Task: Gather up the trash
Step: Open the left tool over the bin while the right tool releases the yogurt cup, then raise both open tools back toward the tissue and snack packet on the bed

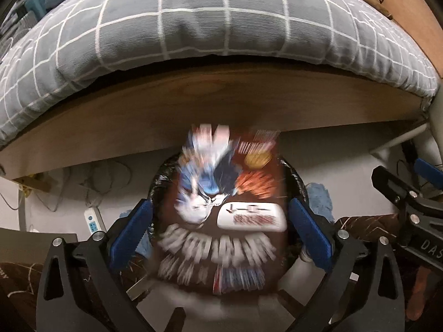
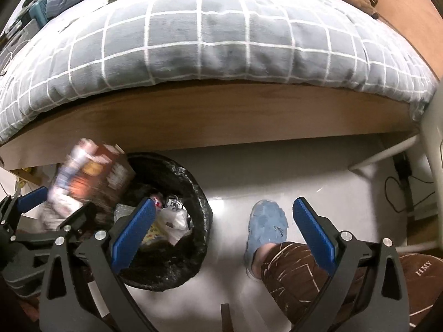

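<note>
**Snack box leaving the spread left tongs above the bin**

The left tongs [image 1: 220, 235] are standing spread wide, blue pads clear of the motion-blurred snack box [image 1: 221, 215] that is lying between them directly above the black-lined trash bin [image 2: 177, 221]; nothing appears to be pinching it. The right tongs [image 2: 224, 238] are also standing spread and holding nothing, hanging over bare floor [image 2: 277, 171] to the right of the bin, near the person's blue slipper [image 2: 265, 227].

Risks, as judged from these views: the box is looking nearly as wide as the bin mouth, so it may be catching on the rim [image 1: 297, 182] and tipping out onto the floor, or coming to rest on the bags and wrappers [image 2: 171, 221] already piled inside. A tilted drop may also be pulling the liner inward.

Hard to make out: blur is smearing the box print, so its brand and exact tilt cannot be read. In the left view the box is hiding most of the bin. How full the bin is below the top layer is not showing. The bed [image 2: 221, 55] is cutting off the far floor, and cables [image 1: 97, 177] beneath it are only dimly visible.
</note>
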A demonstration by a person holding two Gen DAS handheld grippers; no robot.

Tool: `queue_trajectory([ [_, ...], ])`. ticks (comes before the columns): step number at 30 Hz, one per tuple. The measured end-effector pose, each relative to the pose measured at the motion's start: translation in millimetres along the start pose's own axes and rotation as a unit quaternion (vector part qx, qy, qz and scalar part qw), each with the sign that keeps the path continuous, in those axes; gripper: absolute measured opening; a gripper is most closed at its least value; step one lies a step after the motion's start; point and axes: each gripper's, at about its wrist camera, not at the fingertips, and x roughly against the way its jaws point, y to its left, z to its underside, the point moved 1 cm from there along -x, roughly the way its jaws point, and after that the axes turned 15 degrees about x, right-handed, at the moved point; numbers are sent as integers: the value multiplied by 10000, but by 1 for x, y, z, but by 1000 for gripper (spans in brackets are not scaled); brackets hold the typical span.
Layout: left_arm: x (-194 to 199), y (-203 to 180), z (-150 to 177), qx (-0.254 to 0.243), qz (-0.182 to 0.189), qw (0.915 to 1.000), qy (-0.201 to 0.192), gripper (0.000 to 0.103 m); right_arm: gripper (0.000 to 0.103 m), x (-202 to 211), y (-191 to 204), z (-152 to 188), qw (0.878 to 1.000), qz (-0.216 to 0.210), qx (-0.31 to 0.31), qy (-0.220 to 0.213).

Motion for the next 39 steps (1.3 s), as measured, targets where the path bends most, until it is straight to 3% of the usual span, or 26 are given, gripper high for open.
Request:
queue_trajectory([
  [5,4,12,-6,86,-164,9998,-109,97,95,7,9,-10,9997,17,127,-187],
  [24,67,32,-40,417,-180,9966,-689,97,95,61,21,-43,9941,90,302,-1034],
  [34,93,54,-95,734,-209,9901,-1179,97,95,74,18,-89,9882,34,453,-1460],
  [39,96,58,-138,783,-289,9857,-1467,97,95,67,16,-117,9852,45,551,-1622],
])
